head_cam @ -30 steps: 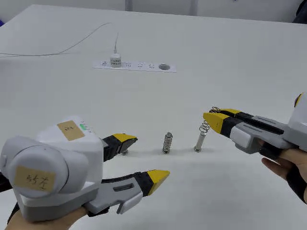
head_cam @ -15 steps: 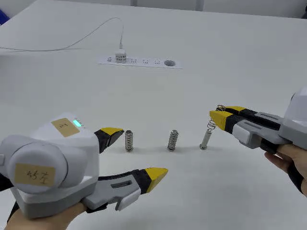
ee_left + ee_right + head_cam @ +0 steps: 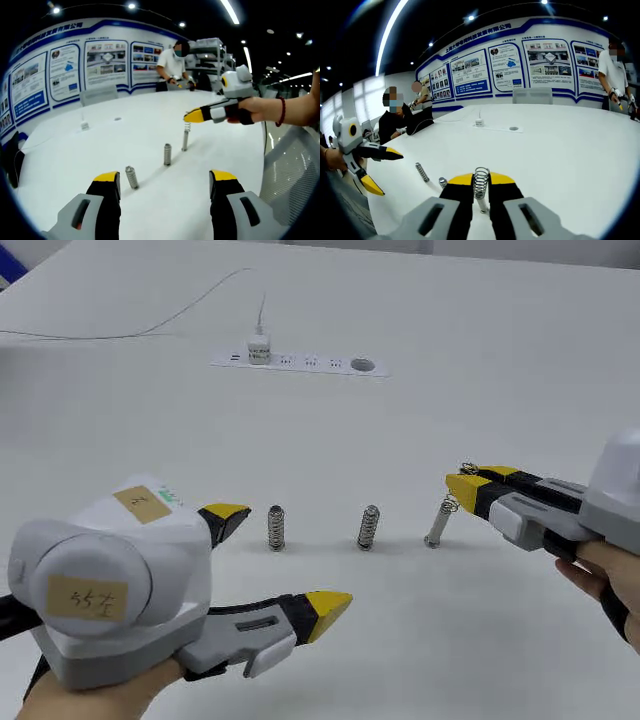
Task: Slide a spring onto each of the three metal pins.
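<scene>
Steel spring [image 3: 480, 182], pinched by the right gripper [image 3: 468, 480], meets the top of the leaning third pin [image 3: 437, 525], axes near aligned; left gripper [image 3: 165, 176] stands spread, farther off.

three metal pins in a row on the white table, two with springs on, the third spring at its pin's top

the left pin [image 3: 276, 510] and middle pin [image 3: 372, 509] stand apart on the table [image 3: 420, 420]. the left spring [image 3: 276, 530] and middle spring [image 3: 368, 530], both grey coils, cover them almost from top to bottom, the middle one leaning slightly. the right pin [image 3: 436, 528] is bare, shiny metal; its foot is on the table and its top tilts toward the right claw [image 3: 462, 480]. the third spring [image 3: 480, 182] is pinched between that claw's yellow tips, its lower coils at the pin's top.
</scene>
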{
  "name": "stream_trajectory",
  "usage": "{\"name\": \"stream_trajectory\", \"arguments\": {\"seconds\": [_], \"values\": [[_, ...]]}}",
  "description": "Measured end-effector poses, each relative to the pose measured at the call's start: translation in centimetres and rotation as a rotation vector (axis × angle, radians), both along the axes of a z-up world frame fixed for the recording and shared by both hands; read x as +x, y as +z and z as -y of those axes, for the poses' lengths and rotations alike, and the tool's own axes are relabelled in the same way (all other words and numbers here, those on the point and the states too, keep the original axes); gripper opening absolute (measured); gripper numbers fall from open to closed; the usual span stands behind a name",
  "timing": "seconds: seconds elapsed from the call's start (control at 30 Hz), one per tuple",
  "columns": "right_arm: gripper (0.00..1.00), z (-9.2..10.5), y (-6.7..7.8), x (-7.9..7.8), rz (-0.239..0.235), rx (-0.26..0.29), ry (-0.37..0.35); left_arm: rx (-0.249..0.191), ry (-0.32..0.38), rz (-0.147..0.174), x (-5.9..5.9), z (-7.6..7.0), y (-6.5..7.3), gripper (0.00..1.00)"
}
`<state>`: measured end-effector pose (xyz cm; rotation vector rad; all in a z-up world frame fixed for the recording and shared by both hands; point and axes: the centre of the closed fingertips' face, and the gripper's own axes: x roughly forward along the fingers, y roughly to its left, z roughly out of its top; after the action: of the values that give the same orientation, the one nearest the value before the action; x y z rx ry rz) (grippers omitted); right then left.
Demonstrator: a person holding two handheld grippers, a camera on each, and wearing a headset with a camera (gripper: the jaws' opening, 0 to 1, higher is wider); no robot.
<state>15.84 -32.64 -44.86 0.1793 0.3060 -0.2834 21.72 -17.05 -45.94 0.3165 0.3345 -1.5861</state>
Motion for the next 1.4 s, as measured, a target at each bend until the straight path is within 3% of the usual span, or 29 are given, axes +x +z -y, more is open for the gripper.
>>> {"name": "stream_trajectory", "arguments": {"seconds": [0.3,0.63,0.87,1.4], "values": [[0.12,-0.1,-0.6,0.1,-0.002,0.020,-0.003,0.017,0.005,0.004,0.2,-0.1,-0.4,0.76],[0.12,-0.4,-0.8,0.3,-0.026,-0.019,0.004,0.026,-0.001,0.003,0.1,-0.2,-0.6,0.75],[0.12,-0.6,-1.5,0.2,-0.075,-0.066,0.024,0.025,-0.002,0.005,0.0,-0.2,-0.5,0.75],[0.12,-0.8,-3.0,0.3,-0.113,-0.056,0.031,0.019,-0.012,-0.001,-0.3,-0.1,-0.4,0.74]]}}
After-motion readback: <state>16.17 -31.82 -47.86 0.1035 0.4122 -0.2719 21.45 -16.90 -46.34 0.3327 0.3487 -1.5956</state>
